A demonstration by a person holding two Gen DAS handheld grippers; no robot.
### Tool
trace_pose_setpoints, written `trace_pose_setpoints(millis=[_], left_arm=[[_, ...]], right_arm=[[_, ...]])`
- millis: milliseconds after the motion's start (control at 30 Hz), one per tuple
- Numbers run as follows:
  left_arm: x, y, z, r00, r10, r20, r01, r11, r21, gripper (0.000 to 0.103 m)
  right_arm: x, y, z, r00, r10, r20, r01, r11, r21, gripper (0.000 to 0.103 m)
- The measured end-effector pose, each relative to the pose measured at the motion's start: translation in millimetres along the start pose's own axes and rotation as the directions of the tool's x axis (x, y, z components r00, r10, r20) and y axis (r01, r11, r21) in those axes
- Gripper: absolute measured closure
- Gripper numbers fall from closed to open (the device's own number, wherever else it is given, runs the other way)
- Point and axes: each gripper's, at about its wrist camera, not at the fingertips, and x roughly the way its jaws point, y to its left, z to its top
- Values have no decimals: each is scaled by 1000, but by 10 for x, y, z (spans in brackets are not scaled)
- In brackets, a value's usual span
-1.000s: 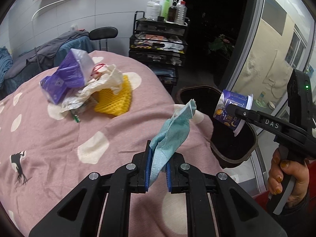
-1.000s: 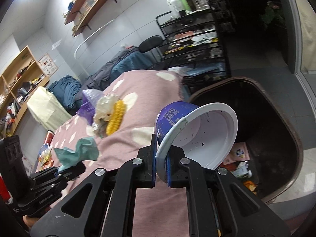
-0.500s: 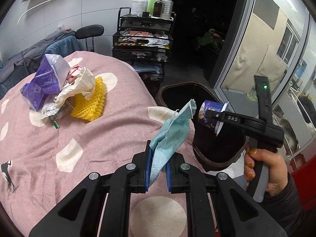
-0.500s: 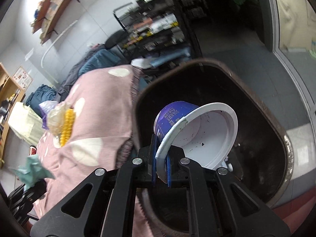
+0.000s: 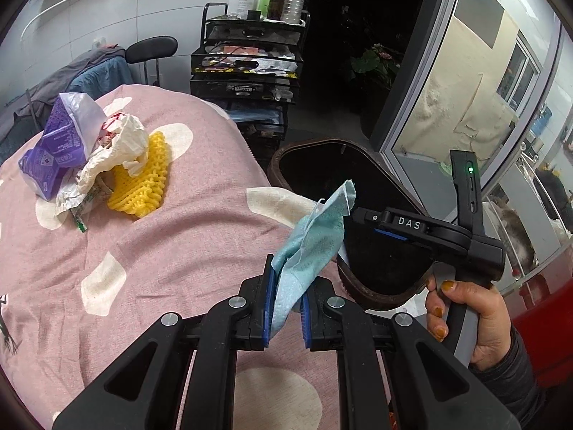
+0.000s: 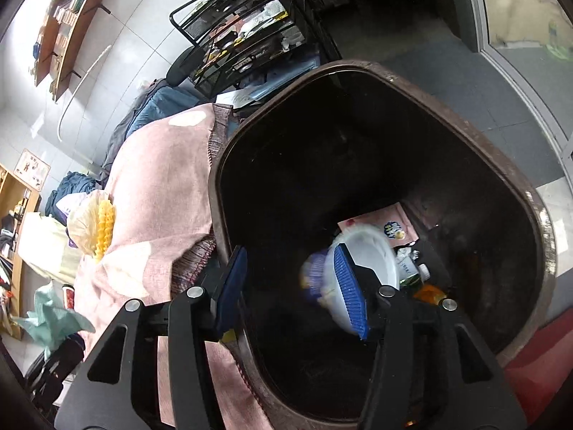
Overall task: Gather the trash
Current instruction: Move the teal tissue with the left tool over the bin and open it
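Note:
My left gripper (image 5: pixel 285 308) is shut on a light blue tissue (image 5: pixel 315 240), held above the pink spotted bedcover (image 5: pixel 161 251). My right gripper (image 6: pixel 290 286) is open over the dark brown trash bin (image 6: pixel 394 82). The purple and white cup (image 6: pixel 343 265) is blurred, falling inside the bin just past my right fingers. The right gripper also shows in the left wrist view (image 5: pixel 369 220), over the bin (image 5: pixel 286 154). A pile of trash lies on the bedcover: a purple bag (image 5: pixel 61 143), crumpled white wrapper (image 5: pixel 118 147) and yellow foam net (image 5: pixel 143 186).
Wrappers and a pink packet (image 6: pixel 390 225) lie at the bin's bottom. A black wire trolley (image 5: pixel 247 71) with bottles stands behind the bin. A glass door (image 5: pixel 465 89) is at the right. A chair (image 5: pixel 150 46) with clothes stands behind the bed.
My right gripper moved over the bin and opened, letting go of the purple cup, which now drops into the bin. My left gripper still holds the tissue.

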Motion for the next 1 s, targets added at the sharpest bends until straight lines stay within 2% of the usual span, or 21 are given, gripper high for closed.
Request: trace_pose_setpoints(millis=[267, 433, 567, 700, 1000], left_arm=[[151, -184, 110, 999, -35, -26, 35, 999, 33, 90], [303, -393, 233, 997, -58, -52, 62, 996, 69, 90], [418, -557, 336, 995, -75, -70, 82, 992, 96, 90], [556, -692, 426, 993, -75, -93, 86, 989, 120, 90], [862, -847, 461, 987, -51, -154, 74, 986, 148, 90]], right_arm=[[-362, -92, -80, 995, -35, 94, 33, 999, 15, 47], [-602, -141, -118, 984, -77, 163, 76, 997, 14, 44], [-796, -183, -140, 966, -128, 223, 130, 991, 5, 42], [-893, -244, -134, 955, -162, 249, 166, 986, 5, 40], [-947, -376, -115, 951, -183, 251, 182, 983, 26, 40]])
